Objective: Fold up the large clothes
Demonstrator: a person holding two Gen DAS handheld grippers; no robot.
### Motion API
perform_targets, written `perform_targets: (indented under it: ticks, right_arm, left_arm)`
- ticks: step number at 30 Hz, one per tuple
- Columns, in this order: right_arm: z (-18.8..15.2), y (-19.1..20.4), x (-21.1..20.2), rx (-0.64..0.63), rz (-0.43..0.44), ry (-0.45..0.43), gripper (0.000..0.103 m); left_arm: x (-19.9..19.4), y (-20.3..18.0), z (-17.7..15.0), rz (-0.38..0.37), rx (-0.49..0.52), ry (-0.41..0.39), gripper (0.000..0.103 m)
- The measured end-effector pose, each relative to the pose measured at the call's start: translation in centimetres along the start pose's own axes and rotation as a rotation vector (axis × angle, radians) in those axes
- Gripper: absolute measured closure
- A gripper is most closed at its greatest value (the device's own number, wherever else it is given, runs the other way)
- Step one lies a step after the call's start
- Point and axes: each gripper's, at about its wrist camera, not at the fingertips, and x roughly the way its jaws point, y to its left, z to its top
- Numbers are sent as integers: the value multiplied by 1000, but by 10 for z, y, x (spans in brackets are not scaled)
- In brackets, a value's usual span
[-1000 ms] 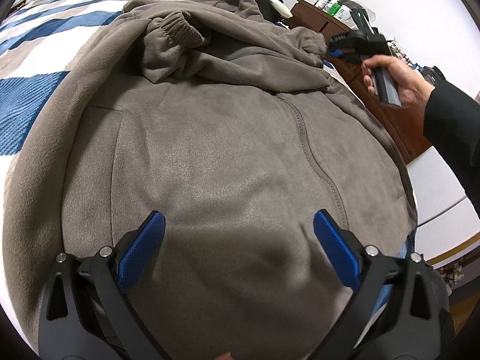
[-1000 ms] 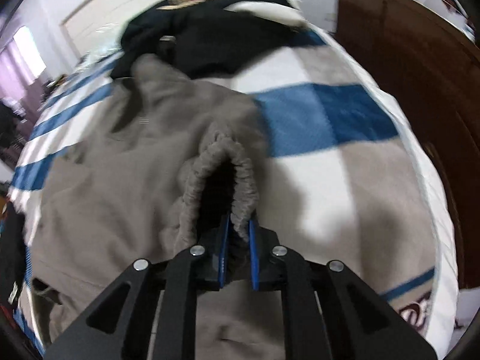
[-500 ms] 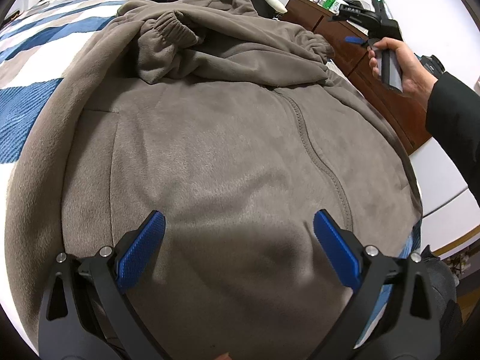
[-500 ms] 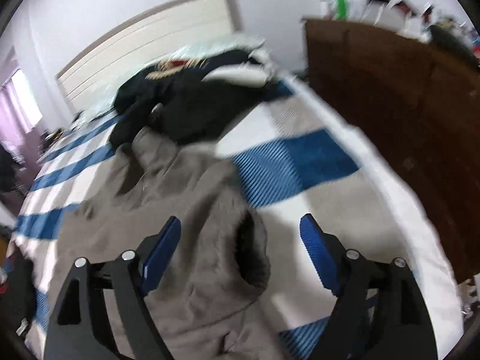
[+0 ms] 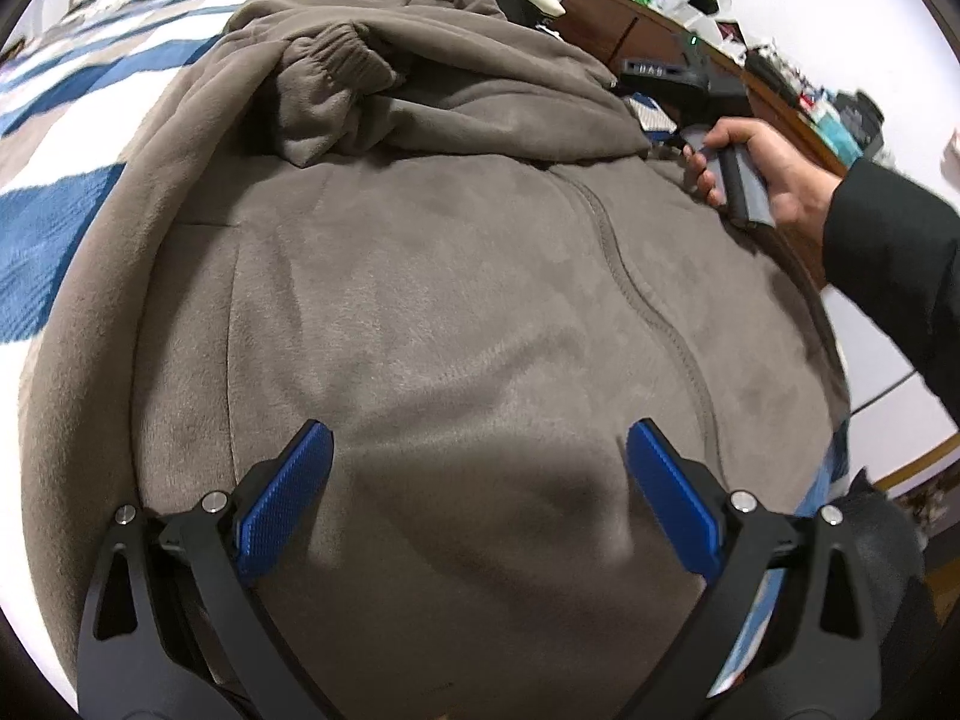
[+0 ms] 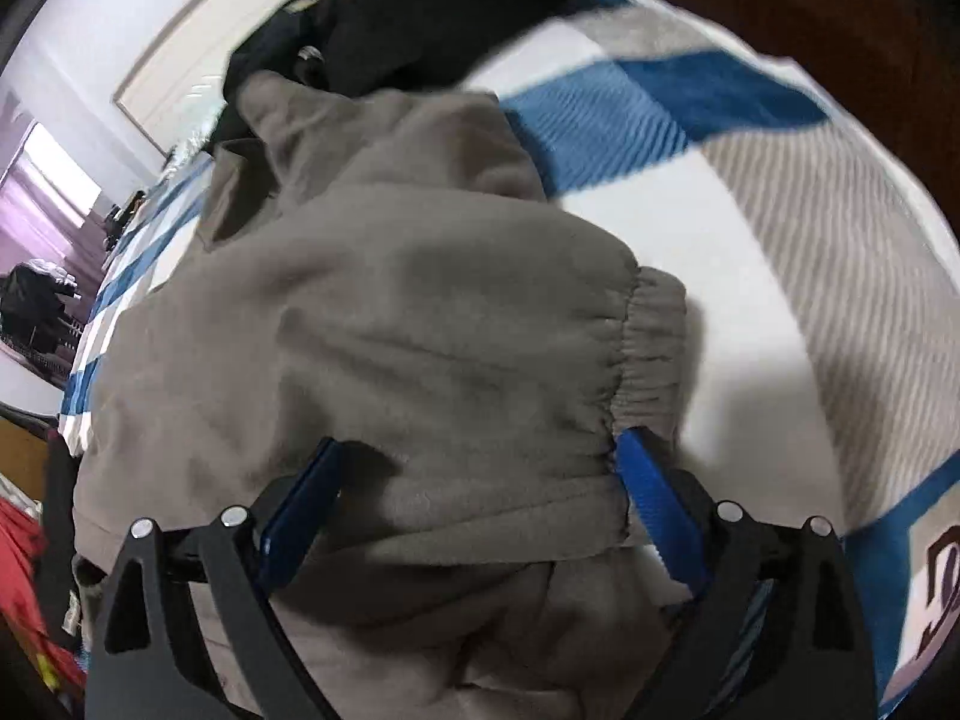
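Lying spread on one blue-striped blanket (image 5: 42,228), one grey-brown hoodie (image 5: 450,312), two sleeve cuffs folded inward, left gripper (image 5: 480,480) wide open above hem, right gripper (image 6: 480,480) jaws opening, straddling cuff (image 6: 651,348), no legible writing.

Taupe fleece hoodie (image 5: 456,312), spread flat across blue-and-white striped bedding (image 5: 42,228); both sleeves folded inward over chest, one elastic cuff (image 5: 336,54) bunched near the top, other cuff (image 6: 651,348) at right edge.
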Motion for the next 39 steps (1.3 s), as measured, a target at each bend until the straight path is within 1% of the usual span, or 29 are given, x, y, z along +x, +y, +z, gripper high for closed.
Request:
perform_targets:
  ticks: [3, 4, 6, 8, 9, 10, 11, 12, 13, 15, 18, 21, 22, 25, 28, 30, 33, 34, 36, 37, 38, 39]
  right_arm:
    - [-10, 8, -30, -3, 28, -34, 12]
    - [-16, 13, -45, -18, 78, -34, 12]
    - [-33, 20, -69, -57, 121, -39, 8]
    - [-59, 26, -100, -131, 141, -46, 6]
    - [-79, 27, -117, -175, 157, -43, 6]
    - [-92, 27, -126, -202, 162, -46, 6]
    - [-111, 24, -139, -240, 157, -57, 6]
    - [-123, 21, -148, -263, 150, -68, 6]
    - [-144, 14, -163, -294, 131, -87, 6]
    - [-182, -4, -186, -336, 87, -114, 6]
    - [-217, -32, -200, -354, 32, -120, 6]
    - [-235, -59, -215, -340, 1, -156, 6]
    - [-241, -68, -220, -332, -7, -175, 6]
    - [-255, -91, -225, -313, -24, -198, 6]
    - [-265, -108, -220, -286, -23, -187, 6]
    - [-276, -117, -213, -265, 3, -158, 6]
    - [-289, -122, -201, -268, 16, -117, 6]
    - [-289, -125, -198, -259, 22, -102, 6]
    - [-285, -129, -198, -239, 46, -118, 6]
    - [-285, -130, -195, -235, 50, -110, 6]
    - [-284, -130, -192, -236, 54, -97, 5]
    - [-284, -129, -191, -241, 55, -95, 5]
  left_arm:
    - [-1, -6, 0, 28, 37, -10, 7]
    - [-2, -7, -1, 33, 47, -15, 7]
    - [-8, -12, -3, 45, 77, -30, 7]
    - [-25, -20, -5, 79, 127, -89, 7]
    - [-32, -22, -6, 82, 136, -115, 7]
    - [-47, -23, -7, 81, 142, -161, 7]
    - [-60, -24, -8, 81, 143, -197, 7]
    - [-69, -23, -9, 81, 143, -222, 7]
    - [-81, -21, -11, 86, 137, -256, 7]
    - [-95, -13, -15, 115, 117, -285, 7]
    - [-106, 6, -27, 167, 83, -283, 7]
    - [-114, 16, -38, 199, 68, -277, 7]
    - [-120, 20, -44, 212, 64, -286, 7]
    - [-131, 26, -56, 241, 60, -312, 7]
    - [-130, 33, -66, 267, 51, -307, 7]
    - [-126, 38, -69, 262, 42, -294, 7]
    - [-118, 45, -72, 254, 26, -265, 7]
    - [-115, 48, -73, 258, 18, -253, 7]
    - [-109, 53, -73, 271, 3, -233, 7]
    - [-108, 56, -74, 275, -8, -230, 7]
    - [-106, 59, -74, 260, -22, -224, 7]
    - [-104, 61, -73, 228, -42, -216, 7]
